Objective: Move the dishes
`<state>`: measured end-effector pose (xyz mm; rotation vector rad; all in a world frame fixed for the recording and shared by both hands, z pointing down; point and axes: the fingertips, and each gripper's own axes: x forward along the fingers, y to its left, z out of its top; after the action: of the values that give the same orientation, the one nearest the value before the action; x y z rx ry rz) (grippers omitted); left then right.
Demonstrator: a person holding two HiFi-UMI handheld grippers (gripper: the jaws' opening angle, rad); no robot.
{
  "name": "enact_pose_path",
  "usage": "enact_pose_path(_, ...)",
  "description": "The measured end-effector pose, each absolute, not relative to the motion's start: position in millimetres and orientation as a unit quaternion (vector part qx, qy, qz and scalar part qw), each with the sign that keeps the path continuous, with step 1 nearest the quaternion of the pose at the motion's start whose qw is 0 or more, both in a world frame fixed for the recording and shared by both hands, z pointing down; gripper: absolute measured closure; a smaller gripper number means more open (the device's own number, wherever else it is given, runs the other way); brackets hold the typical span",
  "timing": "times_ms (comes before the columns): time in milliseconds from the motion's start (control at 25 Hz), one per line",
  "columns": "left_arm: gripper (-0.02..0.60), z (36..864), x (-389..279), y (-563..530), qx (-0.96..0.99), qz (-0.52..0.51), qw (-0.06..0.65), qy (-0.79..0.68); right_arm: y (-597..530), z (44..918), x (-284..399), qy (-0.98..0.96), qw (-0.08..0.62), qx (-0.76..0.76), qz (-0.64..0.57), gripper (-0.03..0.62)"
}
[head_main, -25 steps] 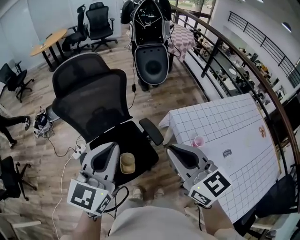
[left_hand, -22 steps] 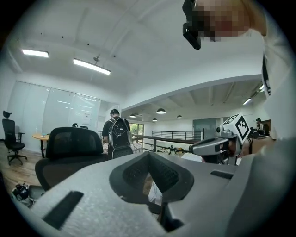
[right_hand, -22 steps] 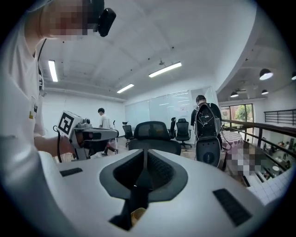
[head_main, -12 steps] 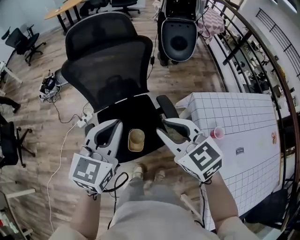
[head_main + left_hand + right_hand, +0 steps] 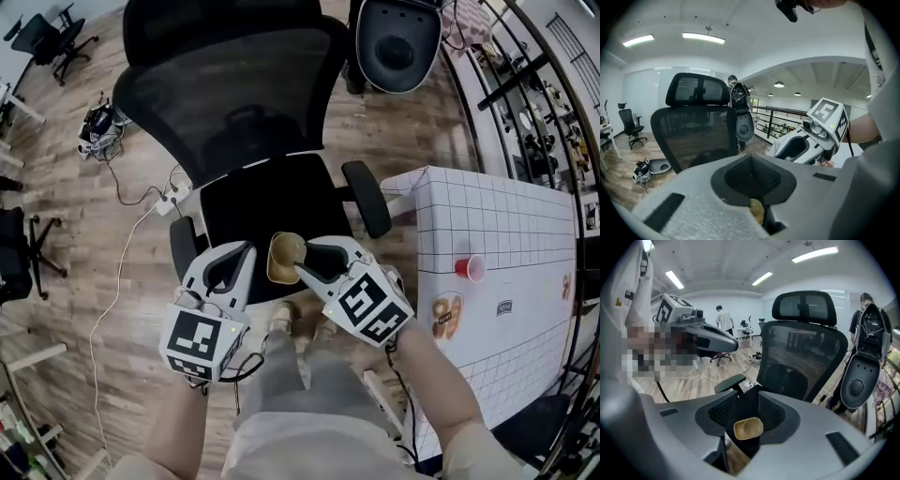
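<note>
Right gripper (image 5: 302,262) jaws just spread wide, tan bowl (image 5: 284,257) between them ungripped: straddle its 3 o'clock rim, then close; left gripper (image 5: 247,250) jaws together, empty.

Bright, even light falls from ceiling strip lights (image 5: 703,37), leaving only soft shadows on the wood floor (image 5: 56,216). Both gripper views bulge fisheye-style, with black corners and soft foregrounds.
</note>
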<state>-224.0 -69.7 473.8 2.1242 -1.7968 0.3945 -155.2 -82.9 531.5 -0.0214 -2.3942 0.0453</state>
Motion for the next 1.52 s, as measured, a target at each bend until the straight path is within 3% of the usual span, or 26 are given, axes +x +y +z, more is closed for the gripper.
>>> enact_pose_path(480,0.568,628.9,-242.3,-69.3,0.720,0.171,0.239,-0.628,-65.3,705.8,-170.1,-0.895,0.439,-0.062,0.054,0.454)
enact_pose_path(760,0.568,714.7,-245.3,-65.9,0.714,0.224,0.236,-0.620,-58.9,795.2,-173.4,-0.874,0.478,-0.067,0.052,0.454)
enact_pose_path(1200,0.568,834.8,-225.1,-27.6,0.701,0.224,0.357,-0.575,-42.5,917.0,-166.0,-0.822,0.565,-0.064,0.020,0.454)
enact_pose_path(1520,0.568,861.3,-218.2,-7.1,0.681,0.200,0.409,-0.573,-42.7,950.3,-160.8,-0.805,0.592,-0.042,-0.013,0.457)
